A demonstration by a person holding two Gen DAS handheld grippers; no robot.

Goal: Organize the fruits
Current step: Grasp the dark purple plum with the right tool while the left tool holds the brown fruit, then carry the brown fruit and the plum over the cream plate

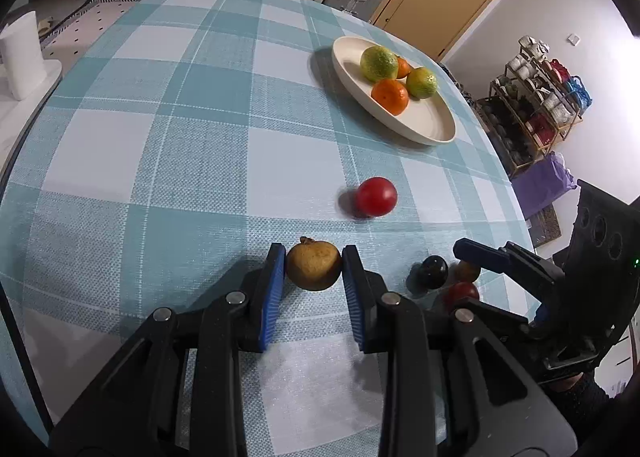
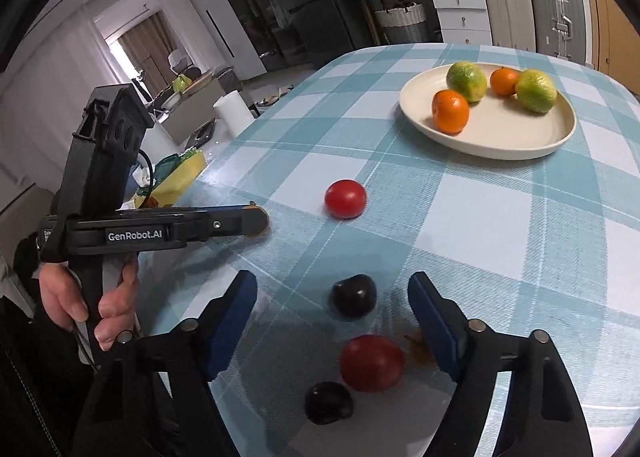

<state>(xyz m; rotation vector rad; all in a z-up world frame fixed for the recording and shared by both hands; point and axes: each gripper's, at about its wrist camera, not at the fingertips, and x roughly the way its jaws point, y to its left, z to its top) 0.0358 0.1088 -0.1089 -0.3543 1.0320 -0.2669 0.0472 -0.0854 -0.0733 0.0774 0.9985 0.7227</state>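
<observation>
Wide free checked blue-and-white tablecloth at left and far left. Toward the cream oval plate at far right, only one round red tomato in the way. Crowded near right: dark round plum, second red tomato, second dark plum.

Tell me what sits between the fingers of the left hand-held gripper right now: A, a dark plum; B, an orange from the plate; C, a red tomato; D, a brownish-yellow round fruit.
D: in the left wrist view the left hand-held gripper has its blue pads on either side of the brownish-yellow round fruit, touching or nearly touching it, while the red tomato lies loose on the tablecloth farther ahead.
</observation>
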